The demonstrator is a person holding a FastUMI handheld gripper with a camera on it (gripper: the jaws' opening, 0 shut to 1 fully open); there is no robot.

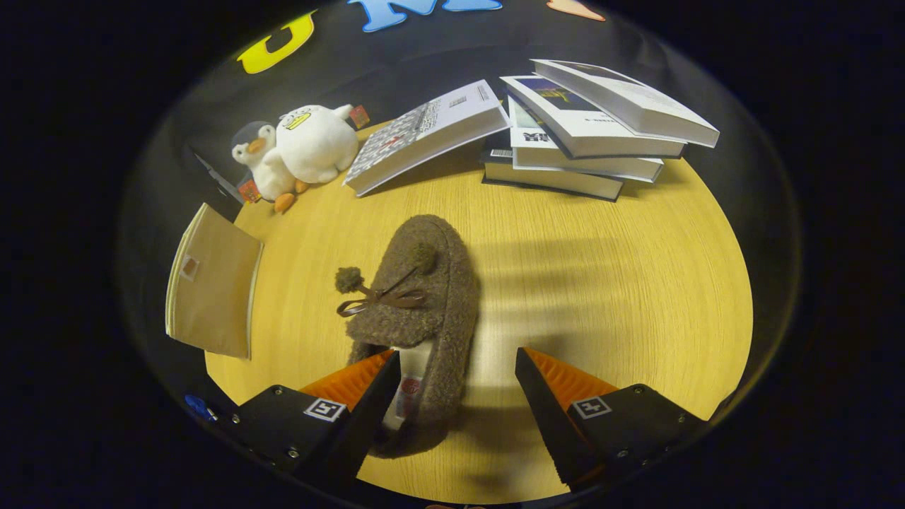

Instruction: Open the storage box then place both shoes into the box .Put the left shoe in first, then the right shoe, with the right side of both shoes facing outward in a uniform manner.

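1 slipper (417,311) lies between the open claw (456,396).

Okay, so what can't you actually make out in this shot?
- Slipper, gripper view: its heel end is hidden behind the left finger of the open gripper, so contact there is unclear.
- Whether it is the left or right shoe: cannot tell.
- Book stack: lower covers hidden by the books above.
- Plush toys: their tags are too small.
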